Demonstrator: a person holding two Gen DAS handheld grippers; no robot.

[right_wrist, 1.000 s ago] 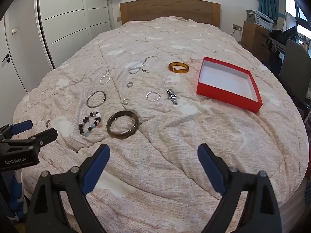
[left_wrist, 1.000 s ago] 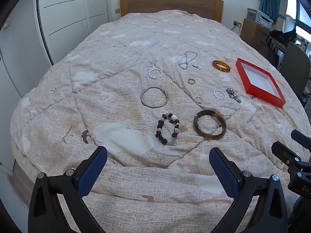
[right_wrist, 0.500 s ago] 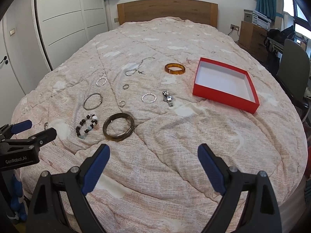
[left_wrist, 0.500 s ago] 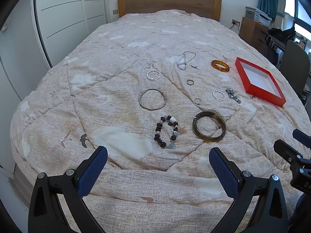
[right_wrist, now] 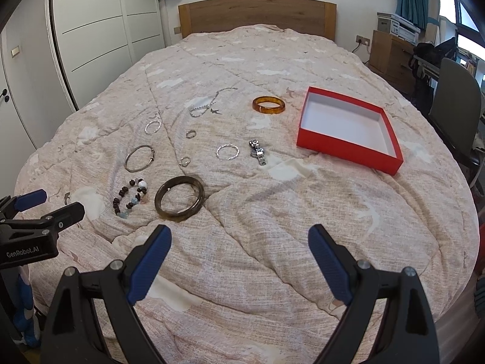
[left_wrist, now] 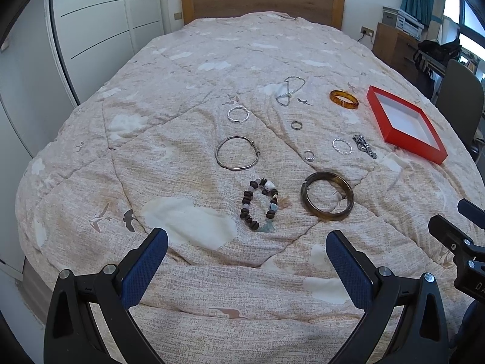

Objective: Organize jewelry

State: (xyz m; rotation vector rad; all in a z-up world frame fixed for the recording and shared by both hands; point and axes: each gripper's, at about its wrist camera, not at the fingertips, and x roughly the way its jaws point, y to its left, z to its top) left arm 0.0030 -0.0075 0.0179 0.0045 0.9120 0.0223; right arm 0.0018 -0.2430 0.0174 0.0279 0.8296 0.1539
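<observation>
We hold the left gripper and right gripper, jaws wide apart and empty, over a beige quilted bedspread strewn with bracelets and rings beside an open red cardboard box, a wooden headboard and white wardrobe doors beyond.

box right on bed | bangles left — watch between
</observation>
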